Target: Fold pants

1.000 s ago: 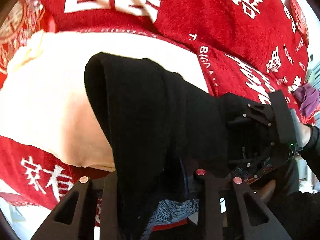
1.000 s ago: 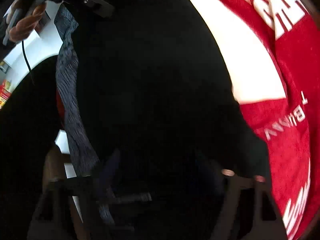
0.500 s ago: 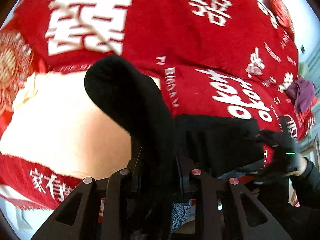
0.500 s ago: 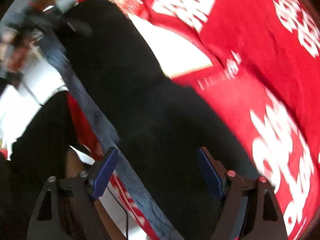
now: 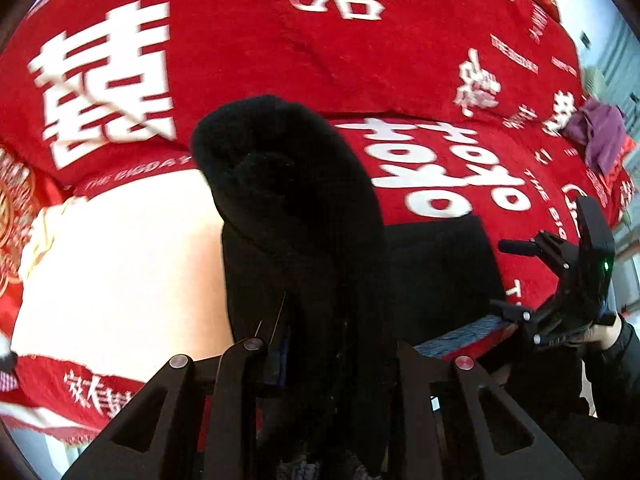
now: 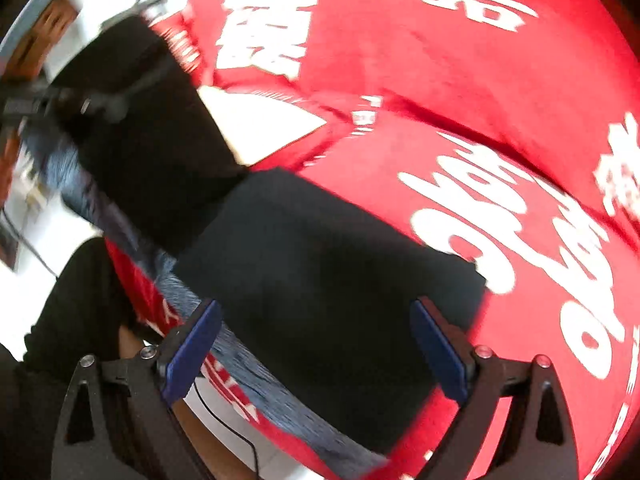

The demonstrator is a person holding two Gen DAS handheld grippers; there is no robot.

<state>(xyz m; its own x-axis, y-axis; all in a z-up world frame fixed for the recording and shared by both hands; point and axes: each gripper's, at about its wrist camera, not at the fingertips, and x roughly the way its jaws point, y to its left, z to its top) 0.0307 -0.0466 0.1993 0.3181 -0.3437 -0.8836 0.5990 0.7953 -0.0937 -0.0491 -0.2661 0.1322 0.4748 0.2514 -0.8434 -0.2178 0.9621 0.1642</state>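
Note:
The black pants [image 6: 320, 264] lie folded on the red blanket near the bed's front edge, grey-blue lining showing along their near side. My left gripper [image 5: 328, 340] is shut on a bunched part of the pants [image 5: 296, 208] and holds it up over the bed. My right gripper [image 6: 316, 344] is open and empty, its blue pads [image 6: 436, 348] spread above the flat part of the pants. In the left wrist view the right gripper [image 5: 560, 292] shows at the right, open, beside the flat part. In the right wrist view the left gripper [image 6: 80, 100] shows at the upper left, blurred.
The bed carries a red blanket [image 5: 280, 40] with large white characters and a cream panel [image 5: 120, 272]. A purple cloth [image 5: 600, 132] lies at the far right of the bed. White floor [image 6: 24, 312] lies beyond the bed's near edge.
My right gripper has opened, let go of the pants and pulled back to the right. The pants' right part now lies flat. My left gripper still holds its bunch.

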